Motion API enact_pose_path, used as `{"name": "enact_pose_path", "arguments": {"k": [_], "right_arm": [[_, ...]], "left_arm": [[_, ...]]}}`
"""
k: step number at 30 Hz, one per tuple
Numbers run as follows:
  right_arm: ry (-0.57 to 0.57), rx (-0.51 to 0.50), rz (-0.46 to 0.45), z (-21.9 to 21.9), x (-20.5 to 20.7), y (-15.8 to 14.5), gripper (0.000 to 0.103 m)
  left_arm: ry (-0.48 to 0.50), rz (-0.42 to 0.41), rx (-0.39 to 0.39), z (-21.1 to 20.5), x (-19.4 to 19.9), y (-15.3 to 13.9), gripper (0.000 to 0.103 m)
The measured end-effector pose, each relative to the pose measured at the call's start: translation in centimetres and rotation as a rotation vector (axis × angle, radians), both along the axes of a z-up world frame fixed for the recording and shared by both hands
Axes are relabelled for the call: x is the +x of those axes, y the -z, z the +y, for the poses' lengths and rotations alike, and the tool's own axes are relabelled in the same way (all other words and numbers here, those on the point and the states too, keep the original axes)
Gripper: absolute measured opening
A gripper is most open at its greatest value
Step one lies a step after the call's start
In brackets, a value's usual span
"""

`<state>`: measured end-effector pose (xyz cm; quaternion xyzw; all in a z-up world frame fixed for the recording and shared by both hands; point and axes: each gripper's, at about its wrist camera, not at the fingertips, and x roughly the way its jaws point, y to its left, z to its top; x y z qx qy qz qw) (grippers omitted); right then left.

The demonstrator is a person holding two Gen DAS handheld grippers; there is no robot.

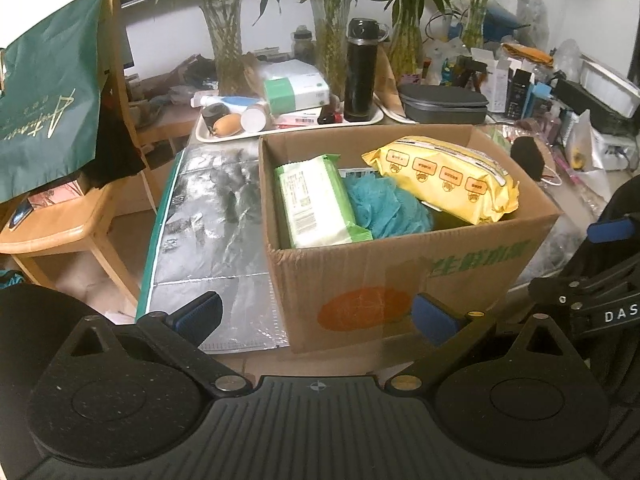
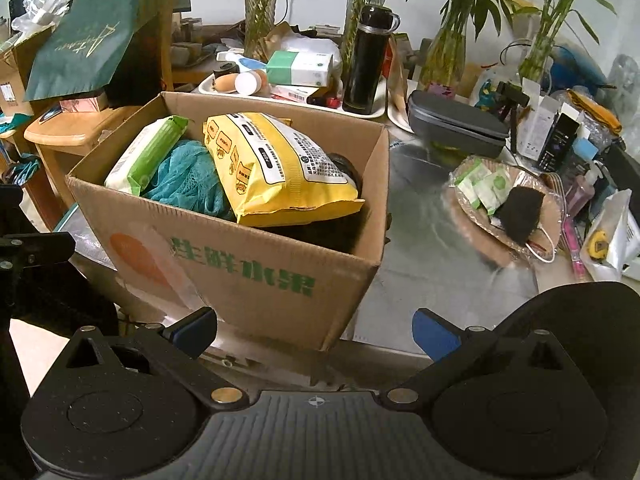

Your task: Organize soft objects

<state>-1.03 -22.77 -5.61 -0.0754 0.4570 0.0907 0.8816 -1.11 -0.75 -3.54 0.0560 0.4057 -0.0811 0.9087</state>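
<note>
Cluttered table (image 2: 420,272): cardboard box (image 1: 400,280) holds yellow pack (image 1: 448,176); both fingers apart, empty.

Can't really see the bottom of the open brown cardboard box (image 2: 256,276), since the yellow plastic wipes pack (image 2: 280,168) and the teal mesh bath puff (image 2: 188,184) bury it. Something dark (image 2: 340,168) sits under the yellow pack, unidentifiable. The small boxes' labels far right are too blurry.

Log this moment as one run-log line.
left gripper: open, empty | right gripper: open, empty | cardboard box: yellow wipes pack, green wipes pack, teal mesh sponge
</note>
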Motion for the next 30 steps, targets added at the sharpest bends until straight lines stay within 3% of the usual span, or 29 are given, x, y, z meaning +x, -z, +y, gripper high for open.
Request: {"name": "enact_pose_path", "arguments": {"k": [30], "right_arm": [[-0.003,0.004,-0.024,-0.24,-0.24,-0.58,0.103]], "left_arm": [[-0.006,0.021,0.018,-0.31,-0.16,0.32,0.103]]}}
